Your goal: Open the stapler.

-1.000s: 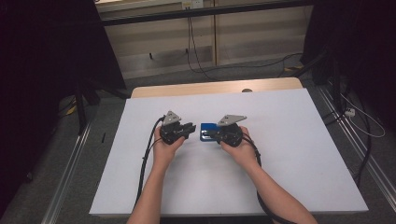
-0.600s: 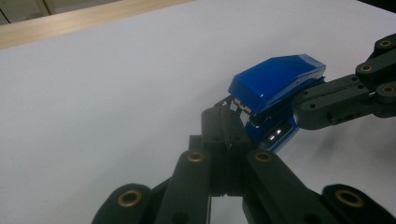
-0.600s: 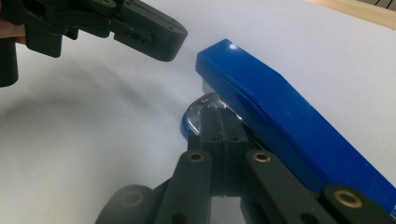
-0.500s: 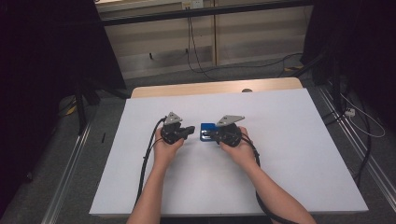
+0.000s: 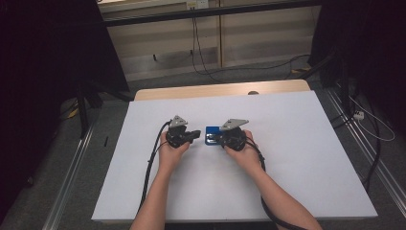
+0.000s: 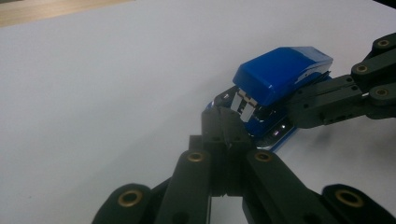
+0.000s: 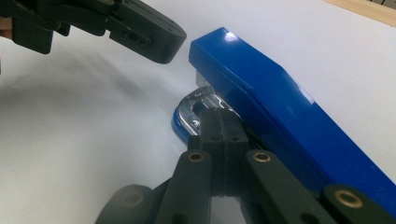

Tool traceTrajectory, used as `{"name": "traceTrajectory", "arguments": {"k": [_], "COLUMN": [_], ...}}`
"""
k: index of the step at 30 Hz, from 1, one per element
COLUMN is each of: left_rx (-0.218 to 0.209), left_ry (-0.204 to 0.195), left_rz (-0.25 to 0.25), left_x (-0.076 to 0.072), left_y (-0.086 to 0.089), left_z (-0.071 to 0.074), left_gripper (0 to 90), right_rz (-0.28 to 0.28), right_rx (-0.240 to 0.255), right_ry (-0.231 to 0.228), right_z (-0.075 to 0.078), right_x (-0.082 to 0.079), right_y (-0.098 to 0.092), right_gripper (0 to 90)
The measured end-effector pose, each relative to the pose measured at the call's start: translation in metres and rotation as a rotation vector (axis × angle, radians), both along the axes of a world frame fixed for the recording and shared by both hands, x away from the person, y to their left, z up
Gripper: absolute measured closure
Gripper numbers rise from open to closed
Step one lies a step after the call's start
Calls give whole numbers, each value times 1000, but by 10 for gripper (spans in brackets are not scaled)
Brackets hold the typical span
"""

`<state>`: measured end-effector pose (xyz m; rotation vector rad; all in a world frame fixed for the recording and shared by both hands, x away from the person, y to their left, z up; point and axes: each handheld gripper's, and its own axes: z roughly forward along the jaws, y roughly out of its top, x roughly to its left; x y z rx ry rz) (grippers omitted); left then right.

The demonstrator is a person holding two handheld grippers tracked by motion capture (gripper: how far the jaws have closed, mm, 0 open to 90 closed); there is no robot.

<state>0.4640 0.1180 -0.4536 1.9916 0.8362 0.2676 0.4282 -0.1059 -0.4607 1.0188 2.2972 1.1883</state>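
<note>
White table sheet, blue stapler between left gripper and right gripper, both jaws closed, empty

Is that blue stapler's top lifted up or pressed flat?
Lifted. In the left gripper view, the blue stapler shows its top raised off the metal base at the front, with a clear gap; the right gripper view shows the same.

Blue stapler on my white desk

It lies flat near the desk's middle, glossy blue top arm raised slightly over a blue base, its chrome front and staple channel exposed at the end turned toward my left side.
</note>
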Motion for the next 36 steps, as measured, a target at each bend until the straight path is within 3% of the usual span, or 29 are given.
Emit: {"name": "traceTrajectory", "arguments": {"k": [12,16,24,36], "left_rx": [26,9,13,-49], "left_ry": [-6,-4,-1,-36], "left_rz": [-41,-50,-59,-70], "left_x": [2,3,5,2], "left_y": [-11,-14,-15,-17], "left_z": [-1,-4,-4,13], "left_gripper": [900,900,900,900], "right_rz": [-1,-7,-11,-25], "right_rx": [0,11,20,37], "right_ry": [-4,-1,-1,-1], "right_z": [-1,-2,-2,-4], "right_x": [0,0,0,0], "right_y": [1,0,0,-1], "right_gripper": [900,900,900,900]}}
